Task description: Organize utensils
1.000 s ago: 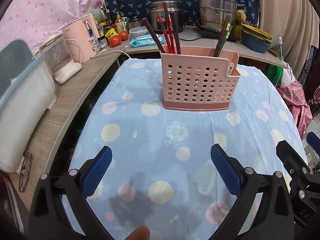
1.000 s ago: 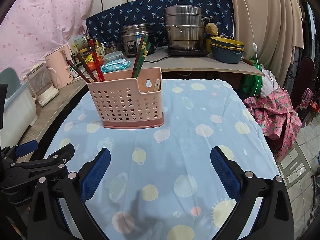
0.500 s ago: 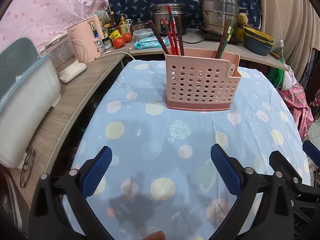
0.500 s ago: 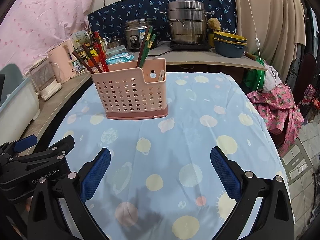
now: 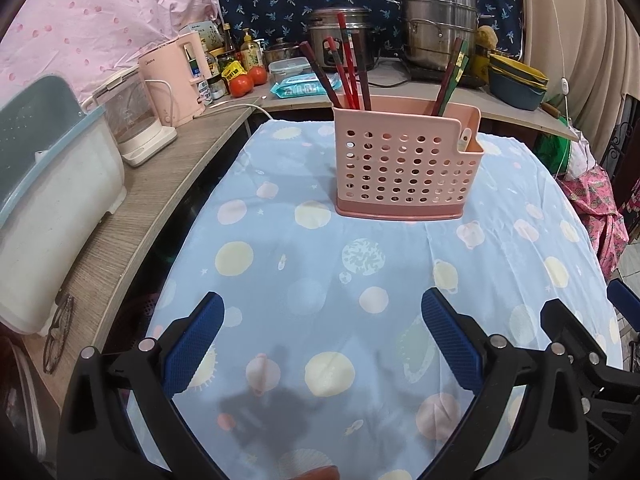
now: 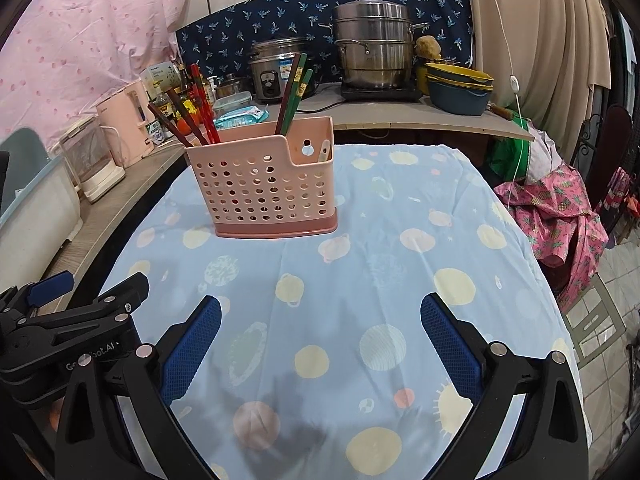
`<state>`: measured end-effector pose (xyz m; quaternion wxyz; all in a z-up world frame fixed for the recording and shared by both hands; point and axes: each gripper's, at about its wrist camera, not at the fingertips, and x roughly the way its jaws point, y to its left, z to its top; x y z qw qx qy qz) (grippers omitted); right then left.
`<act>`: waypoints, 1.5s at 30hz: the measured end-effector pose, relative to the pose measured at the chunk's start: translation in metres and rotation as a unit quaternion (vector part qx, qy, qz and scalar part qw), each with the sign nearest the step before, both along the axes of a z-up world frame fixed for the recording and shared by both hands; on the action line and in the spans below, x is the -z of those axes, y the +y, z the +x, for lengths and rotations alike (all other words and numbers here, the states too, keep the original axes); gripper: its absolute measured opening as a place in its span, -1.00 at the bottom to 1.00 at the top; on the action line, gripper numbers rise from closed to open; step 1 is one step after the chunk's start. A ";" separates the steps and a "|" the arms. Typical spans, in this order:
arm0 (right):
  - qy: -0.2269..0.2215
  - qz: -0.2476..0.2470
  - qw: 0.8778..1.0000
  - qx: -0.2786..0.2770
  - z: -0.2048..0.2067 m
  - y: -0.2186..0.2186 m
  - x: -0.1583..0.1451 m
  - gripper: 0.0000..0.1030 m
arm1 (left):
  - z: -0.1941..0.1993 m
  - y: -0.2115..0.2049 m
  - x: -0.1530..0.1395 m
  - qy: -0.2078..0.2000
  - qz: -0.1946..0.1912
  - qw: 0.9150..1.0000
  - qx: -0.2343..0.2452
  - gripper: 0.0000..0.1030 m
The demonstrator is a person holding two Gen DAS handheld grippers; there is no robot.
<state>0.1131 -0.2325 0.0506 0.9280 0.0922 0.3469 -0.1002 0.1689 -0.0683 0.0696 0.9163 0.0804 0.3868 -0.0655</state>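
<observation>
A pink perforated utensil caddy point(image 5: 404, 164) point(image 6: 264, 188) stands upright on the blue dotted tablecloth point(image 5: 304, 280) point(image 6: 384, 272). Red and dark chopsticks point(image 5: 348, 76) point(image 6: 188, 116) lean in its left compartment. A brown and a green chopstick point(image 5: 452, 76) point(image 6: 294, 92) stand in the middle one. A pale utensil tip point(image 5: 466, 138) point(image 6: 324, 150) shows in the low right pocket. My left gripper point(image 5: 320, 340) is open and empty over the near cloth. My right gripper point(image 6: 320, 344) is also open and empty, to the right of the left one point(image 6: 68, 320).
A wooden counter point(image 5: 160, 184) runs along the left with a pink kettle point(image 5: 172, 76), a clear jug point(image 5: 128, 120), a white-and-teal bin point(image 5: 44, 196) and glasses point(image 5: 58, 336). Pots point(image 6: 372, 52), bowls point(image 6: 458, 88) and tomatoes point(image 5: 248, 80) sit behind. A pink cloth point(image 6: 560, 216) lies at the right.
Both grippers have drawn back and risen a little, so the caddy sits slightly farther up in both views. Both stay open and empty.
</observation>
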 end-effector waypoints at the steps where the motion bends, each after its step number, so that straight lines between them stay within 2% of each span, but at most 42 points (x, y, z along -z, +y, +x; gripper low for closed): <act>1: 0.001 -0.001 1.000 0.000 0.000 0.000 0.000 0.87 | 0.000 0.000 0.000 0.000 0.000 1.000 0.000 0.84; 10: 0.001 -0.001 1.000 -0.002 0.000 0.002 0.000 0.87 | 0.000 0.002 -0.001 -0.001 0.001 1.000 -0.006 0.84; 18: 0.004 -0.001 1.000 -0.003 0.000 0.004 0.002 0.87 | 0.003 0.005 0.001 0.008 -0.012 1.000 -0.011 0.84; 45: 0.010 -0.002 1.000 -0.004 0.003 0.000 0.006 0.87 | 0.006 -0.001 0.005 0.011 -0.002 1.000 -0.010 0.84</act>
